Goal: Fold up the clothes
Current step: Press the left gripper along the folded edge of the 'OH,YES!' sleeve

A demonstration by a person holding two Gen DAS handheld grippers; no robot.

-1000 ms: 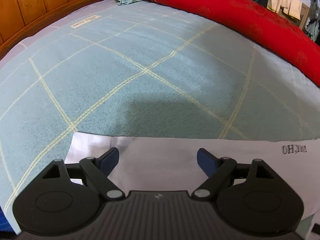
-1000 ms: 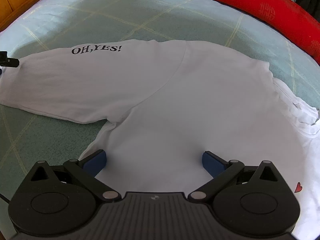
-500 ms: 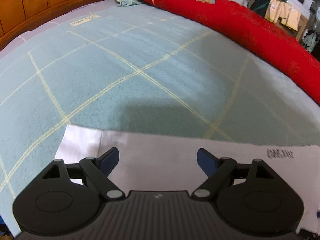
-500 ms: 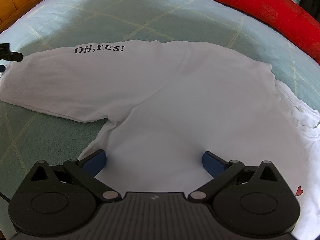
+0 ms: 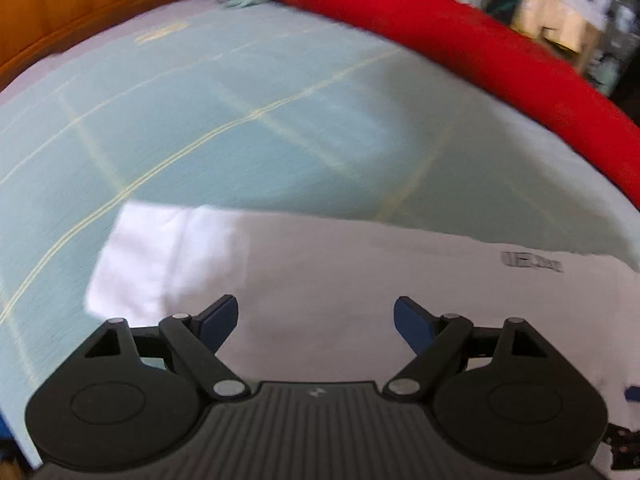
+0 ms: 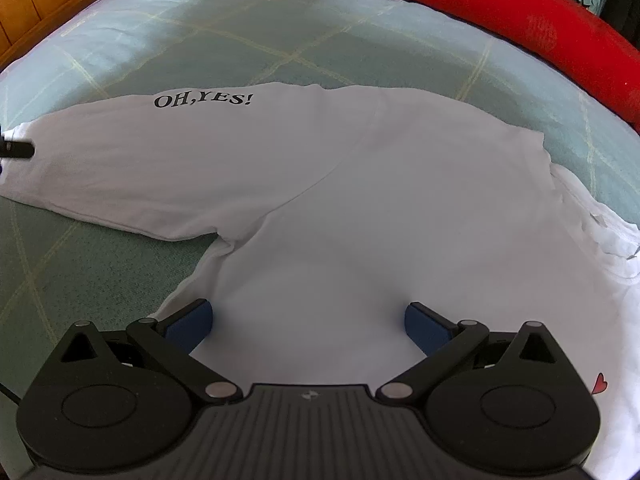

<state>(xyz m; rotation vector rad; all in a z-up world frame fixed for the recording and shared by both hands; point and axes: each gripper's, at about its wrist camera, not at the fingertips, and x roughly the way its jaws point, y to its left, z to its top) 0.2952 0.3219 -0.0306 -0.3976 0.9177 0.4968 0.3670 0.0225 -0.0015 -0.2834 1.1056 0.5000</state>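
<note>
White long-sleeved shirt (image 6: 360, 208) is lying spread flat on the bed (image 6: 240, 32); the left tool (image 5: 316, 320) is hovering released over its sleeve, the right tool (image 6: 308, 320) gaping wide above the body

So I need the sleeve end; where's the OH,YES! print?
In the right wrist view, the OH,YES! print sits upper left on the white shirt's sleeve, near its far edge.
</note>
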